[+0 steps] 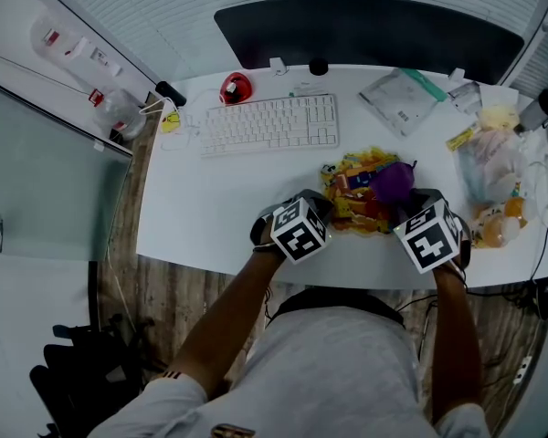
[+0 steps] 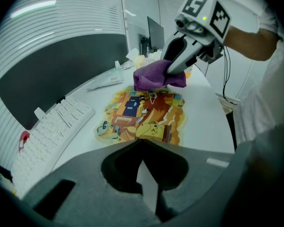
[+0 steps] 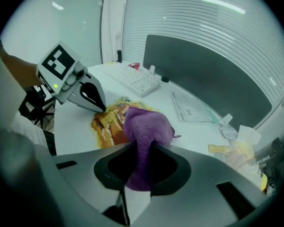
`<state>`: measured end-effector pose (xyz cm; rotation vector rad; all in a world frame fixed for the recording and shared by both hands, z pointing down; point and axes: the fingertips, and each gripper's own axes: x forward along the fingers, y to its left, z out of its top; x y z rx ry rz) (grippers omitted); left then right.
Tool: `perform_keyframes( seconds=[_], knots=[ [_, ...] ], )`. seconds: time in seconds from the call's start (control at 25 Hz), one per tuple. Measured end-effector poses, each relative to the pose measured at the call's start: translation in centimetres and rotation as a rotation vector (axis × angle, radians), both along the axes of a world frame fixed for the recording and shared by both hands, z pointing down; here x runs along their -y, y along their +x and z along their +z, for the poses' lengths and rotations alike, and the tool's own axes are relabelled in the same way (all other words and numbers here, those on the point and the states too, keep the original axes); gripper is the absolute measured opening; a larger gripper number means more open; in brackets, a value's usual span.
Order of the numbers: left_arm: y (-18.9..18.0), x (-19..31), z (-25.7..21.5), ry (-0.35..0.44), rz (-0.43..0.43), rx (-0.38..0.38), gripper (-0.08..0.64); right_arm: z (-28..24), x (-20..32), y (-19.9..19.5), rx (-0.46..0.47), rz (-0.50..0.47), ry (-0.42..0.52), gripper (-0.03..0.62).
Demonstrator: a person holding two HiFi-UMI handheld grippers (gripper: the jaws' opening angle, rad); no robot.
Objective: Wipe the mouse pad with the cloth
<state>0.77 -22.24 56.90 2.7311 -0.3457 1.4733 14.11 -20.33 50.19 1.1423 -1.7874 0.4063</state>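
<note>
Two grippers work at the pad, both with jaws together. The right gripper (image 3: 141, 148) is clamped on a tail of the purple cloth (image 3: 146, 126). The rest of the cloth bunches out ahead of the tips and rests on the pad (image 2: 142, 112), toward its 2 o'clock corner in the head view. The left gripper (image 2: 142, 144) holds nothing, its jaws meeting tip to tip, and its nose is set at the pad's 8 o'clock edge. I cannot tell whether it presses on the pad or on the desk (image 1: 210, 208) just beside it. The pad lies flat, with the keyboard (image 1: 269, 123) at its 11 o'clock and loose packets (image 1: 402, 99) from 1 to 3 o'clock. Judgement: the wiping is under way, with most of the printed face yet to be covered from where the cloth sits. To do it well, keep the left nose firmly on the pad's edge so the pad does not slide. Tilt the right gripper low so the bunch of cloth, not the jaw tips, bears on the surface. Draw straight overlapping strokes from 2 o'clock toward 8 o'clock. Stop short of the left gripper, and keep the strokes clear of the packets. Risk: a small bunch may roll under the jaws, so keep the pressure light.
</note>
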Motion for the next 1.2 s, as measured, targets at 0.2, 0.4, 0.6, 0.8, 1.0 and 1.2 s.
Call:
perform_keyframes(
  seconds=[0.2, 0.4, 0.6, 0.8, 1.0, 1.2],
  knots=[
    [0.0, 0.0, 0.0, 0.000, 0.003, 0.001, 0.015, -0.4, -1.1, -6.2, 0.071, -0.125, 0.002, 0.069],
    [0.0, 0.0, 0.0, -0.002, 0.008, 0.001, 0.015, 1.8, -2.4, -9.8, 0.082, -0.204, -0.062, 0.069],
    [0.0, 0.0, 0.0, 0.000, 0.012, 0.003, 0.015, 3.4, -3.0, -11.1, 0.062, -0.242, -0.101, 0.069],
    [0.0, 0.1, 0.0, 0.000, 0.015, 0.002, 0.015, 3.7, -3.1, -9.4, 0.032, -0.217, -0.110, 0.069],
    [0.0, 0.0, 0.0, -0.001, 0.017, 0.000, 0.015, 3.7, -3.4, -5.5, 0.006, -0.144, -0.113, 0.069],
    [0.0, 0.0, 0.0, -0.003, 0.020, 0.001, 0.015, 3.6, -3.8, -1.7, -0.021, -0.078, -0.115, 0.069]
  ],
)
